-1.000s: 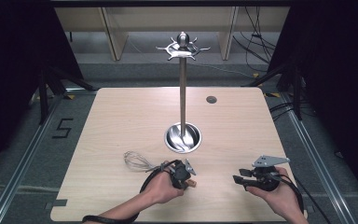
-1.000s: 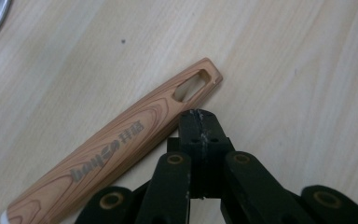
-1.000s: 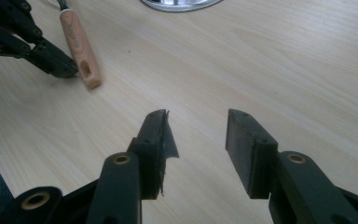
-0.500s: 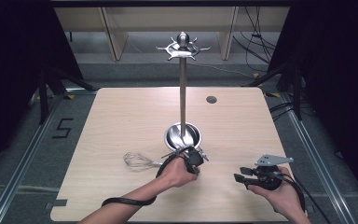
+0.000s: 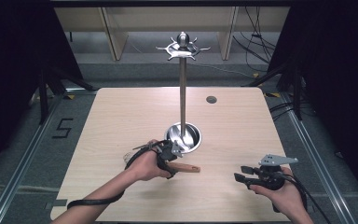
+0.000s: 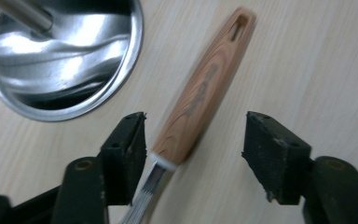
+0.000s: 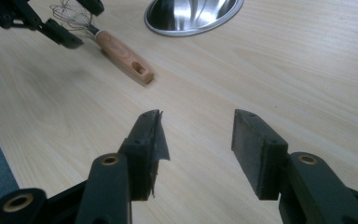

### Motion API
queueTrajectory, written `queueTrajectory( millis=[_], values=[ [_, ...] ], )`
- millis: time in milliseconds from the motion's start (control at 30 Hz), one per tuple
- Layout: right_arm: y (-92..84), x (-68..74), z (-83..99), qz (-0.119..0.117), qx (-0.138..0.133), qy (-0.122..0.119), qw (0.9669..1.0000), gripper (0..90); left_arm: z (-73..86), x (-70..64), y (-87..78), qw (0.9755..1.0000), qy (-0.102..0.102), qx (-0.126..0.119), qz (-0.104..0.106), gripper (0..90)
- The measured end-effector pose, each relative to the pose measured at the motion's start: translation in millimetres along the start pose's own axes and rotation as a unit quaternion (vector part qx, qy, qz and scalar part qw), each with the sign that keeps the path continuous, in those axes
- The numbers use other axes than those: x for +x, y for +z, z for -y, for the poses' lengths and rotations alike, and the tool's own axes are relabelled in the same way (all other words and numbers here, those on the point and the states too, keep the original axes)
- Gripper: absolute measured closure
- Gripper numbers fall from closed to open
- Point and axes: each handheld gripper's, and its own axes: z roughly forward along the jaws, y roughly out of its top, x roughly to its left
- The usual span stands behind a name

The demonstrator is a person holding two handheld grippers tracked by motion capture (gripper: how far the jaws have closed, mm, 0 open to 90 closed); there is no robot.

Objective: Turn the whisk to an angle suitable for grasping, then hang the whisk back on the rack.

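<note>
Two tools stand spread now: your left tool (image 6: 193,140) has just been opening, freeing the whisk (image 6: 200,98), whose wooden handle lies between its pads on the table (image 5: 121,116) beside the stand's steel base (image 5: 183,138); right tool (image 7: 198,149) idle, so regrip.

One marking can be read: a black "5" (image 5: 61,128) is seen on the grey floor (image 5: 23,140) left of the counter (image 5: 121,112). A dark imprint on the whisk handle (image 6: 200,88) is too blurred to be read.
</note>
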Motion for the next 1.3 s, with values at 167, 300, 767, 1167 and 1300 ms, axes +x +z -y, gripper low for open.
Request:
queueTrajectory(
  millis=[167,300,767,1167,1300],
  values=[
    [-0.7,0.3,-1.1,0.002,0.005,0.001,1.0,52.4,-1.8,8.5,-2.9,0.9998,0.011,0.014,0.01,33.8],
    [0.4,0.2,-4.2,0.009,0.002,-0.026,0.9996,52.0,-5.5,7.1,-1.7,0.9986,0.032,0.029,0.031,32.8],
    [2.9,6.4,-4.1,0.009,0.023,-0.022,0.9994,52.0,-18.1,4.5,27.5,0.9923,0.081,0.07,0.061,38.7],
    [5.2,7.1,-3.9,0.006,0.028,-0.04,0.9988,51.7,-15.3,19.6,36.4,0.9865,0.106,0.1,0.073,48.5],
    [5.4,6.9,-4.2,0.003,0.026,-0.041,0.9988,51.6,-14.3,22.2,38.0,0.9849,0.111,0.107,0.078,55.2]
  ],
)
